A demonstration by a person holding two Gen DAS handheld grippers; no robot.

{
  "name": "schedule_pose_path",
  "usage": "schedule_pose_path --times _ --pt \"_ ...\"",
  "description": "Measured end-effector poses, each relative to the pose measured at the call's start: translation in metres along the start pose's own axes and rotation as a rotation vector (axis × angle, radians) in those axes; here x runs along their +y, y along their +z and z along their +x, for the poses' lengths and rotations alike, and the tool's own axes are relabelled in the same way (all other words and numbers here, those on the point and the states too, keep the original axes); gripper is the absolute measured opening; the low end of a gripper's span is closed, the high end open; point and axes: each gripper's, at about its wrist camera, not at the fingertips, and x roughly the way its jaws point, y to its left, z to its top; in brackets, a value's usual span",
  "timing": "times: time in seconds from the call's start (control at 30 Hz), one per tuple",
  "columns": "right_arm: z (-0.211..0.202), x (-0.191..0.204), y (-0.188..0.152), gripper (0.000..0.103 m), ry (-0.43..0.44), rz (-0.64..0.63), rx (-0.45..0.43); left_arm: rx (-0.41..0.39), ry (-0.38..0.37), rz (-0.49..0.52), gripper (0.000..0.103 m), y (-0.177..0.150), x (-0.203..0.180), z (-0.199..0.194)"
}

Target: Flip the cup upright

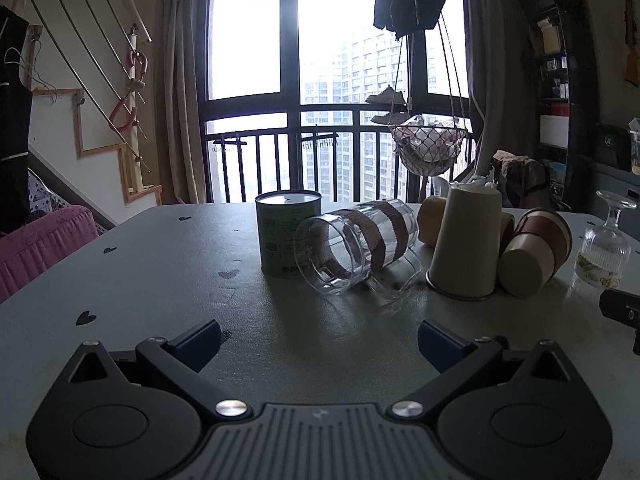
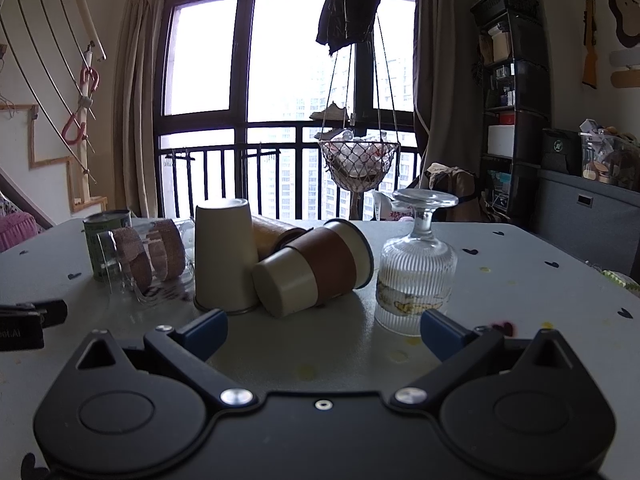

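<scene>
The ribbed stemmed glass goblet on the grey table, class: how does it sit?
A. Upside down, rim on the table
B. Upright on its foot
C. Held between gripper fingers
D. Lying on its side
A: the ribbed stemmed glass goblet stands inverted on the grey table, round foot uppermost, beyond the open right gripper.

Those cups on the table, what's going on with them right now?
Nothing is being held yet. The left gripper and right gripper both hover open above the table. The glass mug and the brown-sleeved cup lie on their sides; the cream cup and the stemmed glass stand upside down. A green tin stands behind the mug.
</scene>
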Motion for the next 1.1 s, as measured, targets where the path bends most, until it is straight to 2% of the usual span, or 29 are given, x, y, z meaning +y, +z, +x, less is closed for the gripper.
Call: schedule_pose_path --times 0.1,0.27,0.43,0.63,0.83,1.1 --pt "-0.003 0.001 -0.001 0.103 0.001 -0.034 0.012 0.024 0.015 -0.009 0.103 0.008 0.002 -0.001" --pt "-0.010 -0.009 0.009 0.103 0.010 0.001 0.036 0.045 0.044 -0.027 0.103 0.032 0.008 -0.007" --pt "-0.017 -0.015 0.029 0.103 0.012 0.069 0.049 0.063 0.039 0.008 0.103 0.053 0.006 -0.010" --pt "-0.016 -0.011 0.051 0.103 0.009 0.108 0.080 0.079 0.022 0.005 0.103 0.073 0.010 0.000" --pt "-0.008 -0.004 0.064 0.103 0.039 0.119 0.109 0.101 0.031 0.005 0.103 0.090 0.016 0.023" --pt "0.010 0.003 0.067 0.103 0.047 0.138 0.145 0.186 0.014 0.005 0.103 0.122 0.031 0.084"
